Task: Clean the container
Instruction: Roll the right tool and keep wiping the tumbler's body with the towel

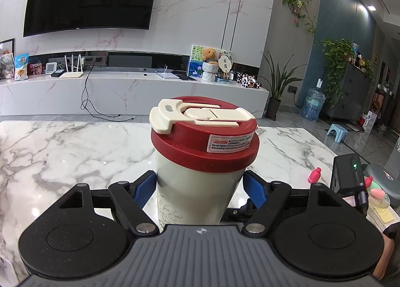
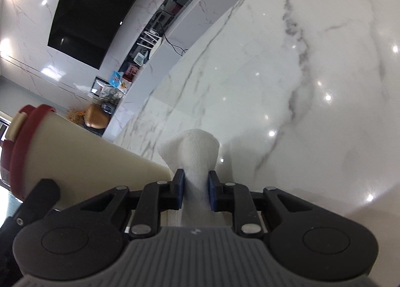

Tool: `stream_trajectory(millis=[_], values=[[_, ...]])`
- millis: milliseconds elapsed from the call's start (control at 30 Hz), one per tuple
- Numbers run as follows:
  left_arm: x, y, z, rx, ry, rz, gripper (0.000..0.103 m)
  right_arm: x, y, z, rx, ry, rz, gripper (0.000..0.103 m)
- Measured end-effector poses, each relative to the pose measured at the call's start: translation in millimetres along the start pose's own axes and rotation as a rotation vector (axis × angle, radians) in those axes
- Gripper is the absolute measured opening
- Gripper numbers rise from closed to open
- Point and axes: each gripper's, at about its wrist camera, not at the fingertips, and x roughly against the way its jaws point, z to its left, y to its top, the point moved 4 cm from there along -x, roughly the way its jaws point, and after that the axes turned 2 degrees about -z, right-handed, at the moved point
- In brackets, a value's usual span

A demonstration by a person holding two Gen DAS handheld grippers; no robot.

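Observation:
A cream tumbler (image 1: pixel 197 187) with a red lid (image 1: pixel 205 142) and a white flip tab stands upright over the marble table (image 1: pixel 75 147). My left gripper (image 1: pixel 200 190) is shut on the tumbler's body, blue pads on both sides. My right gripper (image 2: pixel 196 187) is shut on a folded white cloth (image 2: pixel 192 147), which sticks out past the fingertips. In the right wrist view the tumbler (image 2: pixel 82 154) lies just left of the cloth, close to it; I cannot tell whether they touch.
A pink and red small bottle (image 1: pixel 314 174), a black device with a green light (image 1: pixel 348 177) and colourful items sit at the table's right edge. A TV console with clutter runs along the far wall.

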Motion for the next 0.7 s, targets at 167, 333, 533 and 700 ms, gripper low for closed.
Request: stream_trajectory(millis=[167,333,533,700], values=[[0.1,-0.1,-0.2,0.009,0.006,-0.001,0.075,-2.3,-2.0,-3.0,0.004,-0.018,0.01,0.022],[-0.8,0.2,0.4,0.023,0.018,-0.007,0.076,-3.3,-1.7,-1.2,0.008,-0.023,0.012,0.022],[-0.9,0.7,-4.3,0.028,0.057,-0.04,0.08,-4.3,-1.3,0.6,0.003,-0.022,0.011,0.022],[-1.0,1.2,-8.6,0.041,0.096,-0.056,0.08,-3.7,-2.8,1.1,0.004,-0.025,0.009,0.022]])
